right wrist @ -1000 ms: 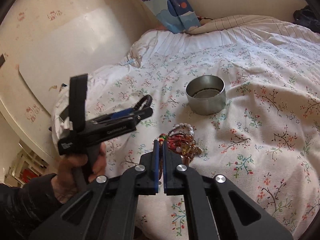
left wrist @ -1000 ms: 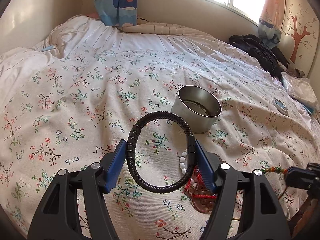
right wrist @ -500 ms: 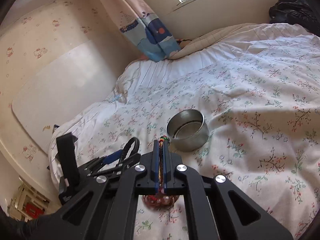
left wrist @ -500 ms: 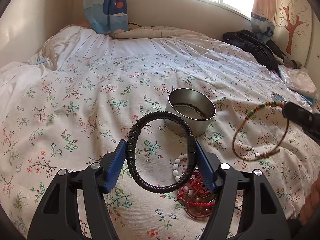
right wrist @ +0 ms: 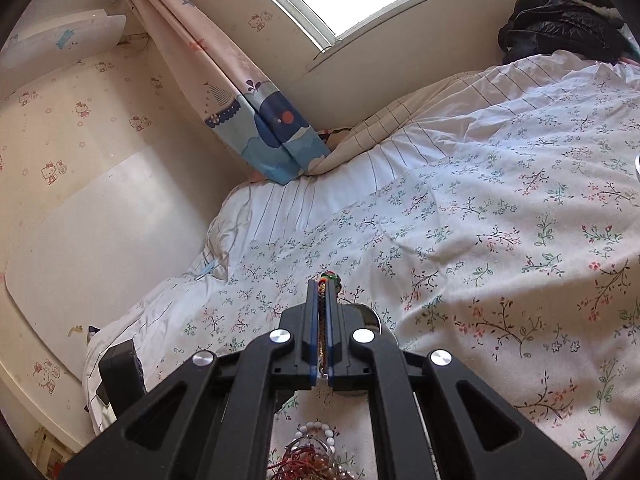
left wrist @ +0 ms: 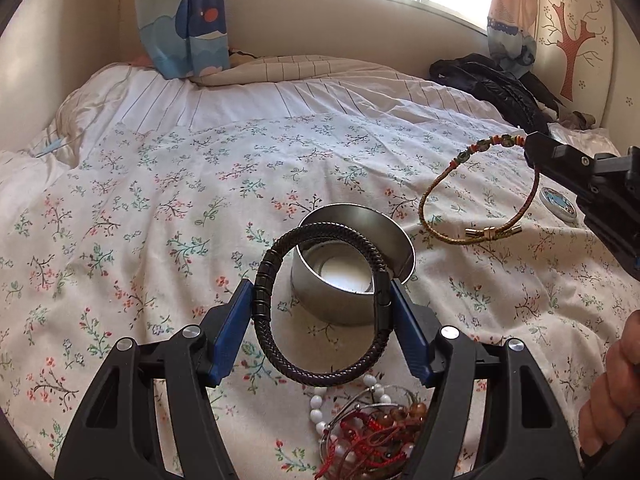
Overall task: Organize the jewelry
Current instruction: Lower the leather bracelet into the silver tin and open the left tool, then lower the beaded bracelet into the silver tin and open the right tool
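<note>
We see the left hand-held gripper (left wrist: 322, 312) pinching a black braided bracelet (left wrist: 320, 304) across its width, the blue pads (left wrist: 232, 328) pressing on its two sides so that the loop stands upright between them, above the flowered bedspread (left wrist: 160, 208). Through and just beyond the loop sits a round metal tin (left wrist: 352, 264), open at the top, resting on the bed; the top of the bracelet overlaps the tin's near rim in the left wrist view, though we cannot tell whether it is over the opening or short of it. Near us, below the gripper, lies a heap of jewelry (left wrist: 368, 436): white beads, red cord and amber-brown beads tangled together on the bedspread. To the right, the right hand-held gripper (left wrist: 530, 146) has its jaws pressed together on a thin gold-brown cord bracelet (left wrist: 476, 196) with coloured beads near the grip and small gold clasps at the bottom; the loop hangs free in the air, to the right of the tin and farther away. In the right wrist view we see the cord (right wrist: 321, 320) clamped between the closed blue pads, with the beaded end poking out past the tips. A person's fingers (left wrist: 612, 396) show at the right edge. A small round lid (left wrist: 558, 203) with a blue picture lies on the bed to the far right, and a dark jacket (left wrist: 496, 84) is heaped by the window.
</note>
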The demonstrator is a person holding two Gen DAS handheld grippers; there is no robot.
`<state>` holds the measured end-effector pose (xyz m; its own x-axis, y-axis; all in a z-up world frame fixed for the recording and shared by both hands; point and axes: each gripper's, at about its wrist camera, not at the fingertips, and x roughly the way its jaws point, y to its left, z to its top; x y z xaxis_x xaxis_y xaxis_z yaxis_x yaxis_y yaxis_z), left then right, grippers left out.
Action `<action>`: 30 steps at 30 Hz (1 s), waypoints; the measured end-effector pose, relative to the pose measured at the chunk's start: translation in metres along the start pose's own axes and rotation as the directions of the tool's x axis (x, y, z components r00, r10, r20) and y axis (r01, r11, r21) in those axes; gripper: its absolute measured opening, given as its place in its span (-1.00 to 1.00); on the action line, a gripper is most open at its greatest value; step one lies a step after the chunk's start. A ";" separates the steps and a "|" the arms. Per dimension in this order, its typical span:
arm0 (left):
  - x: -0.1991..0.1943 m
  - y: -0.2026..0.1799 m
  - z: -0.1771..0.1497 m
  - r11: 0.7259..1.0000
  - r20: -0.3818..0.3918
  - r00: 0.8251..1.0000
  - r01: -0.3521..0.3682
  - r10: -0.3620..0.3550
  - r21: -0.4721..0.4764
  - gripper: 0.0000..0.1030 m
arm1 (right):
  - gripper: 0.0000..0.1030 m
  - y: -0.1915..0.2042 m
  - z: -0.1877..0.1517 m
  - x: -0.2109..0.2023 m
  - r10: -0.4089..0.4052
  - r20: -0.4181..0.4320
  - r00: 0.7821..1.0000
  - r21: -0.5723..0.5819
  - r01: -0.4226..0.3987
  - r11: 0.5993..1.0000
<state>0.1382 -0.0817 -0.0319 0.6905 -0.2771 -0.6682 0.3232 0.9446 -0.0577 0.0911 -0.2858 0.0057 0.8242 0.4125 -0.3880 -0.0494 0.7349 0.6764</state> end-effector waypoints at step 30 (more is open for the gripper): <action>0.034 0.015 0.040 0.997 0.019 1.000 -0.001 0.003 -0.080 0.56 | -0.92 -0.024 0.008 0.059 -0.013 -0.048 0.999 0.047 0.016 0.999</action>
<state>0.1923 -0.0842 -0.0261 0.7036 -0.2778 -0.6540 0.2698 0.9559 -0.1159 0.1449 -0.2832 -0.0281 0.7967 0.4280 -0.4266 -0.0098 0.7150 0.6991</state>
